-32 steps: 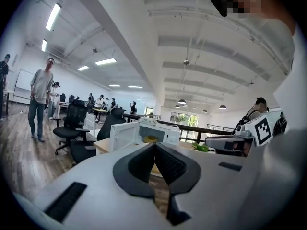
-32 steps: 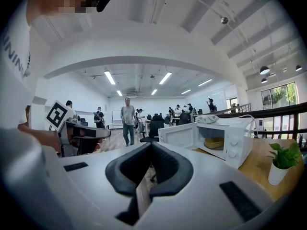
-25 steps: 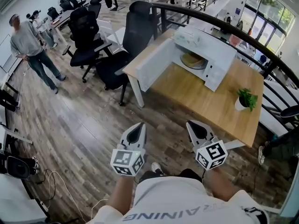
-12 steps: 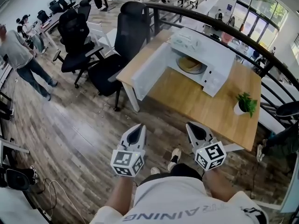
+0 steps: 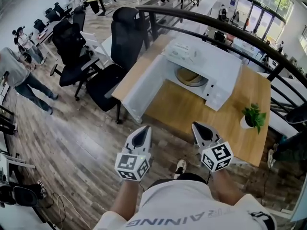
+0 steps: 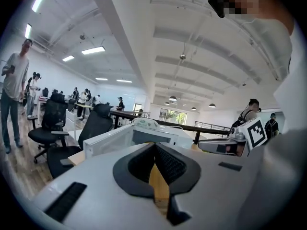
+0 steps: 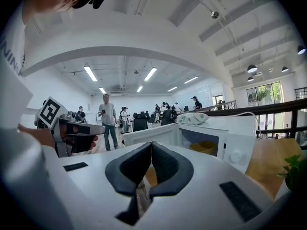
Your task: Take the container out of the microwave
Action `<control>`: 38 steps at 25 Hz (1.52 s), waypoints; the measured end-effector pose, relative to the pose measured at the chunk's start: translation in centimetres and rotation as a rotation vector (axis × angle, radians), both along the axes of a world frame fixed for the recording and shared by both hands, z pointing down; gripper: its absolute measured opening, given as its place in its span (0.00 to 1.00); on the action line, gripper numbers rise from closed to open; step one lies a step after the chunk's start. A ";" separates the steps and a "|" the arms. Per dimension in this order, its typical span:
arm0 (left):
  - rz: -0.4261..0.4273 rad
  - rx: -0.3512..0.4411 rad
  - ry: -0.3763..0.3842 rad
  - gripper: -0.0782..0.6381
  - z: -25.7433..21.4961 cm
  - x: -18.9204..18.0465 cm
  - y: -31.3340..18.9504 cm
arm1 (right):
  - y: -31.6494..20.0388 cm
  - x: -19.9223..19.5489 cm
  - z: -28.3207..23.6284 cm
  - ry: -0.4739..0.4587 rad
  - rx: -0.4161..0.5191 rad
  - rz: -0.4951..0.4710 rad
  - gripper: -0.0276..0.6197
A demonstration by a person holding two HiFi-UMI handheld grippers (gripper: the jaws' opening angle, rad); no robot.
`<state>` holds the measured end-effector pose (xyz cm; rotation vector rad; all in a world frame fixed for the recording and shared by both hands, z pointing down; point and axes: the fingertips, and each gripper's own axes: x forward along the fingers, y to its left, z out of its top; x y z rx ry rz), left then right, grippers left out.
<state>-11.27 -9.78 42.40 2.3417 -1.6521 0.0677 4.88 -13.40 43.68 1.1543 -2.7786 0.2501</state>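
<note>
though short of the table [image 5: 192, 107] edge, left gripper [image 5: 140, 137] and right gripper [image 5: 201, 131] fingers together, empty

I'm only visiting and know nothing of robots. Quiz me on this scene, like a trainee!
1. True or false: the door of the microwave is shut.
2. What stands on the table beside the microwave? A potted plant; B kettle; C laptop.
3. Fill in: the jaws of the left gripper and right gripper are both ____.
Key: 1 false; 2 A; 3 shut.
</note>
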 end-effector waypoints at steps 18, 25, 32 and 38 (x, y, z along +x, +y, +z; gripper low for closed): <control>0.109 -0.037 -0.020 0.15 1.9 6.0 -13.1 | -10.9 5.2 3.2 -0.008 -0.079 0.093 0.08; 0.232 -0.047 -0.011 0.15 2.7 4.4 -15.7 | -13.0 2.6 3.8 0.045 -0.087 0.201 0.08; 0.346 -0.013 -0.032 0.15 2.8 1.9 -16.4 | -13.8 -0.9 3.7 0.122 -0.053 0.294 0.08; 0.396 -0.033 0.003 0.15 3.2 2.0 -16.0 | -14.2 -1.0 4.2 0.180 -0.055 0.322 0.08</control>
